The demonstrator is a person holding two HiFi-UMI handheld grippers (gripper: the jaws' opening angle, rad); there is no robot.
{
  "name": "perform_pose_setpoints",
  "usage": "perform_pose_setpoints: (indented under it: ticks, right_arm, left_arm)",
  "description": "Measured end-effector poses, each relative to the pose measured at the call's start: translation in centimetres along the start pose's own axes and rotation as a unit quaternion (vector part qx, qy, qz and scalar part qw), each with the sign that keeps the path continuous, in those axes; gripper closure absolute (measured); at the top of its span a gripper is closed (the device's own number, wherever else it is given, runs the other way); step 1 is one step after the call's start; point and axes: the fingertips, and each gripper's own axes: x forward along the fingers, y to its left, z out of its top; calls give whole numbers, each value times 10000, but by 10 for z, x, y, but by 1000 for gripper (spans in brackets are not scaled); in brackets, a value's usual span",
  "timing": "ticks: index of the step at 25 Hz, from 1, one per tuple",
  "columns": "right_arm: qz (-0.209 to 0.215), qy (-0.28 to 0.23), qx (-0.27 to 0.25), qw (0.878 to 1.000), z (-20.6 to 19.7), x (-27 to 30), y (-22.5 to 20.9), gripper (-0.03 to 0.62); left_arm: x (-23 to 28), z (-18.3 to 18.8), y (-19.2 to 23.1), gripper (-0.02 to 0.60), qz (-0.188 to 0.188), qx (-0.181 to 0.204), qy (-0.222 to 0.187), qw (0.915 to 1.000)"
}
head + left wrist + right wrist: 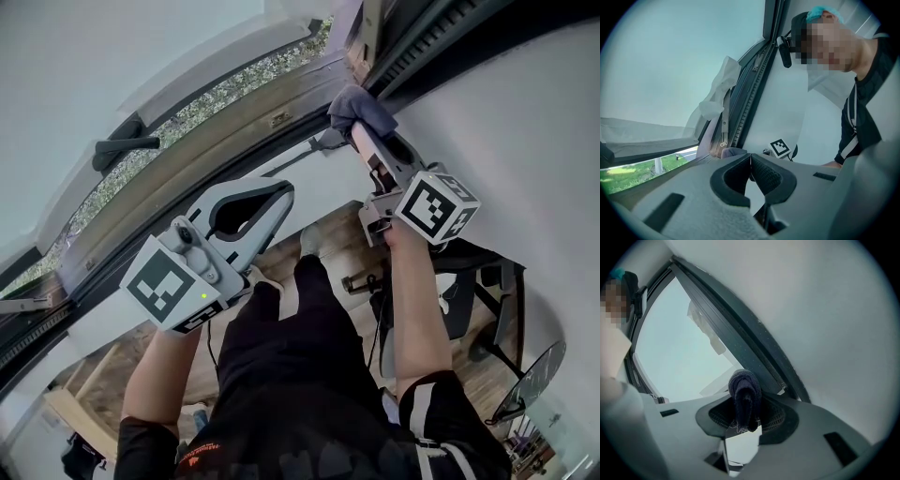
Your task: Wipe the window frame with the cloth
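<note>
A dark blue-grey cloth (354, 103) is bunched against the lower corner of the dark window frame (427, 42). My right gripper (364, 129) is shut on it, reaching up to the frame beside the white wall. In the right gripper view the cloth (744, 399) hangs folded between the pads, with the frame rails (740, 331) just behind. My left gripper (281, 195) is held lower and to the left, away from the frame, shut with nothing in it. Its pads (764, 176) meet at the tips in the left gripper view, where the cloth (733, 153) shows just beyond.
A black window handle (127, 145) sticks out at the left above the wooden sill (220, 117). White wall (525, 122) lies right of the frame. Loose white plastic film (719, 91) clings to the frame's upright. Furniture and a wood floor (487, 281) lie below.
</note>
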Motion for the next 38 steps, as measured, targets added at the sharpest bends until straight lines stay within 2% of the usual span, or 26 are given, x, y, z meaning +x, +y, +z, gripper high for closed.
perform_pose_setpoints:
  ticks: [17,28,33,38]
  right_arm:
    - [-55,47,106,9999,-11,4,-13,471]
    - [-142,145,110,9997,-14,6,-17,473]
    - [-69,171,176,9997,-12,5,-9,474]
    - [81,73,-127,9999,7,-5,19,476]
  left_arm:
    - [0,-13,1,560,24,-101,56,9999]
    - [-3,-5,-3,560,35,-70,-18,10000]
    - [-5,1,-7,560,13,-48,-86,10000]
    - [-8,15,-10,560,-24,55,-192,9998]
